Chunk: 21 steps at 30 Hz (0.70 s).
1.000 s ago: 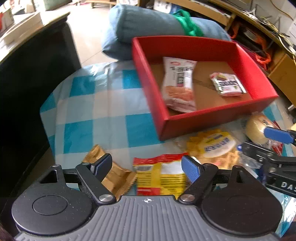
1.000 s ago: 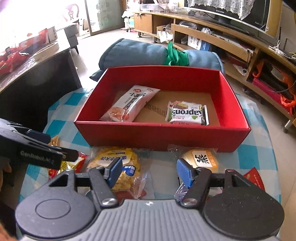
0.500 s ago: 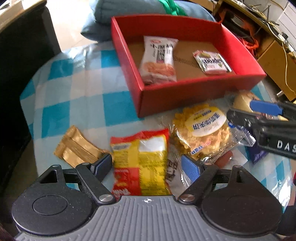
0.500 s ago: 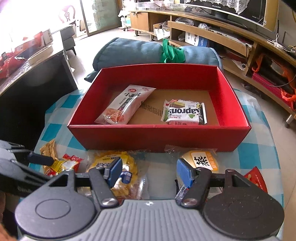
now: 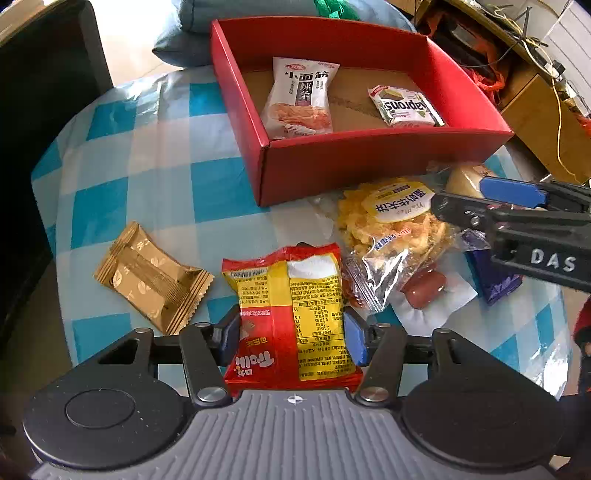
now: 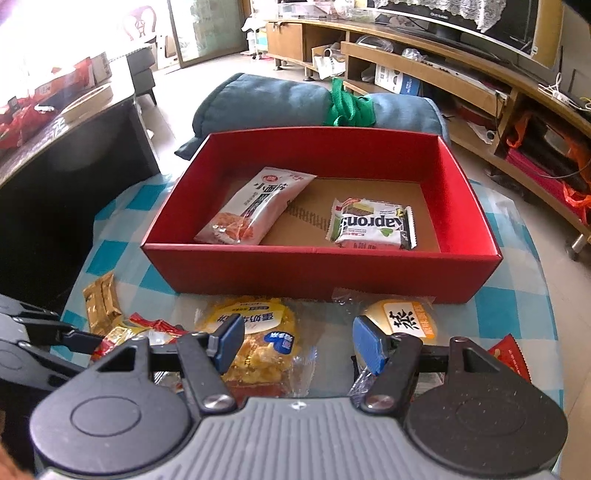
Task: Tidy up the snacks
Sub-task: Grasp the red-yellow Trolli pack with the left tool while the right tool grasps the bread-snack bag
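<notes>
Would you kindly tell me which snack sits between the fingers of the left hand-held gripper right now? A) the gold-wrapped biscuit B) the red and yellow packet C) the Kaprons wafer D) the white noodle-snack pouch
B: the left hand-held gripper has just closed its blue pads onto the sides of the red and yellow packet.

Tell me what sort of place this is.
Most likely a home living room. A long wooden TV cabinet with a television on it runs along the far wall, a rolled blue cushion lies on the tiled floor, and the snacks sit on a table with a blue checked cloth.
</notes>
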Motion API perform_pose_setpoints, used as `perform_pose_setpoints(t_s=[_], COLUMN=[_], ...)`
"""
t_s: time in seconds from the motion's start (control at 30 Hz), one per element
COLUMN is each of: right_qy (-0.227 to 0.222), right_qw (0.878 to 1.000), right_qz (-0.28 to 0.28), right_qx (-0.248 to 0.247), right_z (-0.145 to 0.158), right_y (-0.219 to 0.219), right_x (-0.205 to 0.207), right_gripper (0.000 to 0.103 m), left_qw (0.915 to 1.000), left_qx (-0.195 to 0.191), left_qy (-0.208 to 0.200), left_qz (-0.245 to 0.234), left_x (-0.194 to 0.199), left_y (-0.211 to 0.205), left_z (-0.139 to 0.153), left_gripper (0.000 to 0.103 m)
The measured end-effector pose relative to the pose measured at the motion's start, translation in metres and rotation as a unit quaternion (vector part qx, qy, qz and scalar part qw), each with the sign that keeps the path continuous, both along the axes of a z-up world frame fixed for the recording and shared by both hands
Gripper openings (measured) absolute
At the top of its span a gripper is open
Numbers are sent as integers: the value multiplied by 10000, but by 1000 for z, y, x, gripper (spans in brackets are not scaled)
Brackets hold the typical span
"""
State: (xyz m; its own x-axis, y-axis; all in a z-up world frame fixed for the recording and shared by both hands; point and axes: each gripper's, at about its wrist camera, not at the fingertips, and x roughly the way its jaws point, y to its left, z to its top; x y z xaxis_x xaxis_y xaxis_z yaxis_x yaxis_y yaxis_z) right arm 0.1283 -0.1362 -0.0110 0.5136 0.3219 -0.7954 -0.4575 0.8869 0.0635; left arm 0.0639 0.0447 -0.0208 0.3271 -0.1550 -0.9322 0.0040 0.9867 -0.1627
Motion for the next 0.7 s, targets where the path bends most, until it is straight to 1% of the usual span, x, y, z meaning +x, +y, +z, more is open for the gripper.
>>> perform_pose_setpoints(t_s=[0.1,0.13,0.17,0.23,0.27,0.33,0.47,0.53,0.6,0.7], right_qy=[-21,30,84,298,440,522,602,600,736,913], right_qw=[9998,9998,9998,9993,9984,9971,9943,9937,9933,9930], right_qz=[139,115,59,167,279,383,547,592,556,448], right_qx=[-128,-168,-162,-154,-236,-410,-691,-740,-695,-608], right_z=[0,-2,-3,-7,-10,-15,-25,-28,-31,-33], right_y=[9,13,16,24,31,43,60,59,53,39], right_x=[0,3,7,15,18,24,30,28,28,27], right_gripper=[65,68,68,70,73,74,76,76,76,77], left_qw=[10000,9999,9999,10000,9999,9998,9998,9997,9996,9996], left_qx=[-72,-91,-88,-69,-69,-114,32,20,-1,31], left_qy=[-61,-71,-64,1,42,107,114,158,200,183], left_qz=[-4,-15,-33,-72,-85,-101,-177,-198,-204,-212], left_x=[-3,-3,-2,-1,-1,0,0,1,2,2], left_y=[3,3,2,0,-1,0,-1,-1,0,0], left_z=[4,5,5,1,-1,-3,-9,-13,-16,-16], left_gripper=[62,62,62,63,63,65,75,77,80,80])
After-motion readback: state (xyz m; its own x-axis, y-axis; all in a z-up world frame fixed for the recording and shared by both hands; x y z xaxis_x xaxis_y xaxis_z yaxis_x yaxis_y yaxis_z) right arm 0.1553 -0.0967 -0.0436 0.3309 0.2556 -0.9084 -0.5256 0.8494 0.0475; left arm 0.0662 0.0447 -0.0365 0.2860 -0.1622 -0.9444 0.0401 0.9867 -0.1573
